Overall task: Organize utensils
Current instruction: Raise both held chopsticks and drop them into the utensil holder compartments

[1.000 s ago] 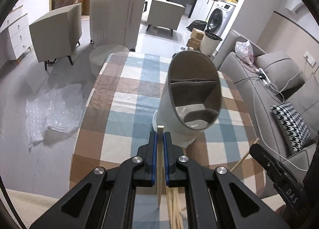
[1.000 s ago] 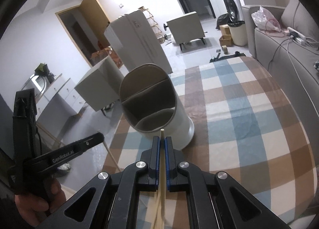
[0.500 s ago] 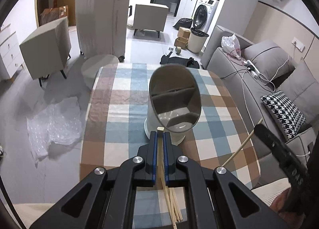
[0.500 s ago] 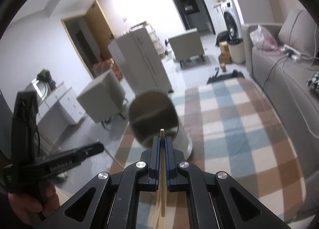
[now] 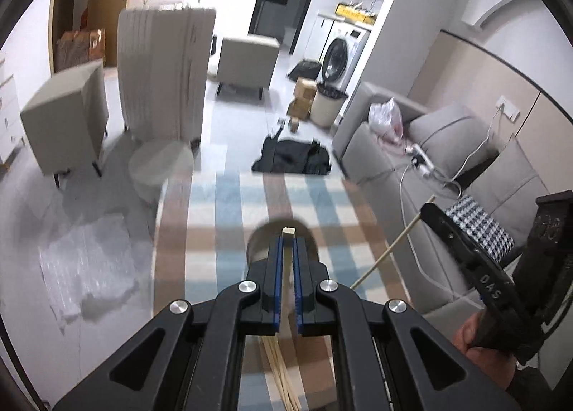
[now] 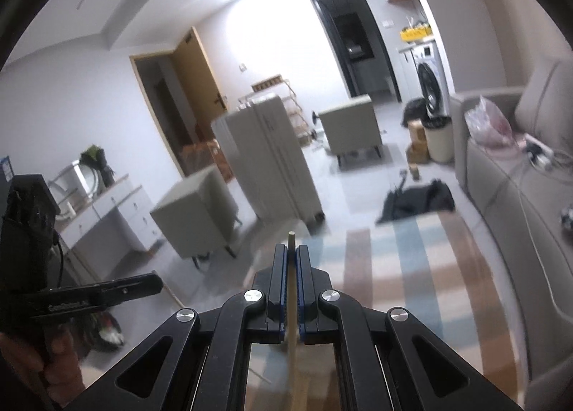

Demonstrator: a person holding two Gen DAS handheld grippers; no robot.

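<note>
The left gripper (image 5: 288, 244) is clamped on a wooden chopstick (image 5: 288, 231), above a blurred utensil holder (image 5: 258, 239) on the checked tablecloth (image 5: 229, 217). The right gripper (image 6: 292, 253) pinches another chopstick (image 6: 291, 236).

Below my claws: one table under a checked cloth (image 5: 229, 217) of blue, brown and cream squares, its far edge blurred. Standing on the cloth: one grey utensil holder (image 5: 259, 244), mostly hidden behind my left claw's fingers. Lying on the cloth at the near edge: one small bundle of pale wooden chopsticks (image 5: 283, 371), laid close together, side by side.
</note>
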